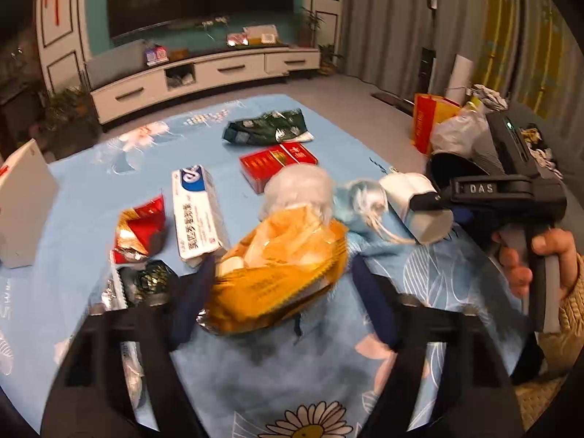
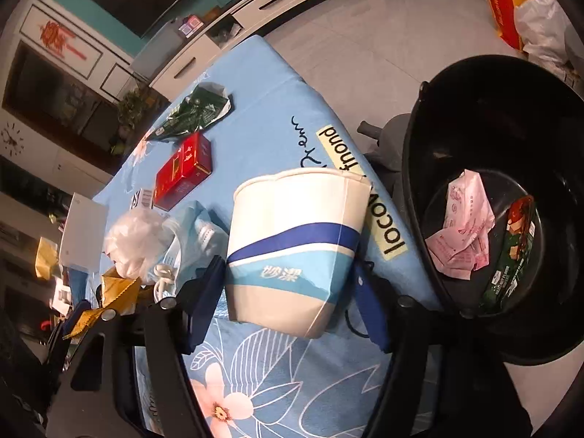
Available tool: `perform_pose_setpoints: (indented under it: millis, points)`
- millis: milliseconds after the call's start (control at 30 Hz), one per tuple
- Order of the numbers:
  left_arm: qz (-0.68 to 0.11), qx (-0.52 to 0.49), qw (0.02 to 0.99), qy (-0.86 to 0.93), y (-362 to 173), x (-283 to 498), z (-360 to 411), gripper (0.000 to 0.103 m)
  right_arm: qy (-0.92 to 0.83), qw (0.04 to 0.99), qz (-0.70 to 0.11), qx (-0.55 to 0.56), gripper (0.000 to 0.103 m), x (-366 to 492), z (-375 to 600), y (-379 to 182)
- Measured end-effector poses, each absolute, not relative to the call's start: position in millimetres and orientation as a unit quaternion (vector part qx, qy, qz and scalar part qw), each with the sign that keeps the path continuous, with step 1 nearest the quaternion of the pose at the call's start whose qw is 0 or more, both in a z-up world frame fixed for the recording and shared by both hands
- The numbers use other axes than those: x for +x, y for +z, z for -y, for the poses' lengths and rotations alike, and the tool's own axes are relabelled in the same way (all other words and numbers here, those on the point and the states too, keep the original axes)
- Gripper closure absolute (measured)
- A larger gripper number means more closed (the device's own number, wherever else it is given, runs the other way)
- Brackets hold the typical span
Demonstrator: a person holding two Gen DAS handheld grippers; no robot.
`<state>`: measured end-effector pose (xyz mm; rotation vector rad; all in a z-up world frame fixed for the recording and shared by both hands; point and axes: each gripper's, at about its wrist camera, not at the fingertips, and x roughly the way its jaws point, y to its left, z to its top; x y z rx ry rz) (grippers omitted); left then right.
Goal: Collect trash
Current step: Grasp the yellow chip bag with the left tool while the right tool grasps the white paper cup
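Left tongs (image 1: 281, 281) clench a yellow snack wrapper (image 1: 281, 273) at lower centre of the frame, while right tongs (image 2: 292, 273) grasp a squashed paper cup (image 2: 292, 244) on the blue floral surface (image 2: 273, 383), a black trash bin (image 2: 492, 109) at right.

Left gripper (image 1: 281, 288): black frame, two dark navy fingers (image 1: 372, 299), round silver screw heads at the finger bases. Right gripper (image 2: 288, 292): same build, black body, blue fingers (image 2: 368, 306), silver screws by the finger bases. Seen from the left wrist camera, its black housing reads "DAS" in pale letters, green LED lit on the block behind that marking, grey handle below it. Hand (image 1: 540, 259) on that handle; mustard knit sleeve (image 1: 562, 332) under it.
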<state>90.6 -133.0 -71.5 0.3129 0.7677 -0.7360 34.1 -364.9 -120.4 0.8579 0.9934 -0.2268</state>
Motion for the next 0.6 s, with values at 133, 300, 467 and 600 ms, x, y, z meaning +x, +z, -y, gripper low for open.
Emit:
perform_pose_setpoints:
  millis: [133, 300, 467, 600]
  points:
    - [-0.366, 0.124, 0.851, -0.355, -71, 90, 124, 0.045, -0.107, 0.793, -0.459, 0.386, 0.038, 32, 361, -118]
    - [-0.371, 0.094, 0.853, -0.355, -70, 89, 112, 0.056, -0.096, 0.792, -0.455, 0.397, 0.039, 25, 358, -117]
    - [-0.365, 0.065, 0.856, -0.359, -62, 77, 99, 0.097, -0.081, 0.801, -0.437, 0.4, 0.039, 7, 355, -101]
    - [-0.361, 0.055, 0.858, -0.361, -56, 65, 93, 0.097, -0.074, 0.809, -0.43, 0.393, 0.039, -6, 351, -88]
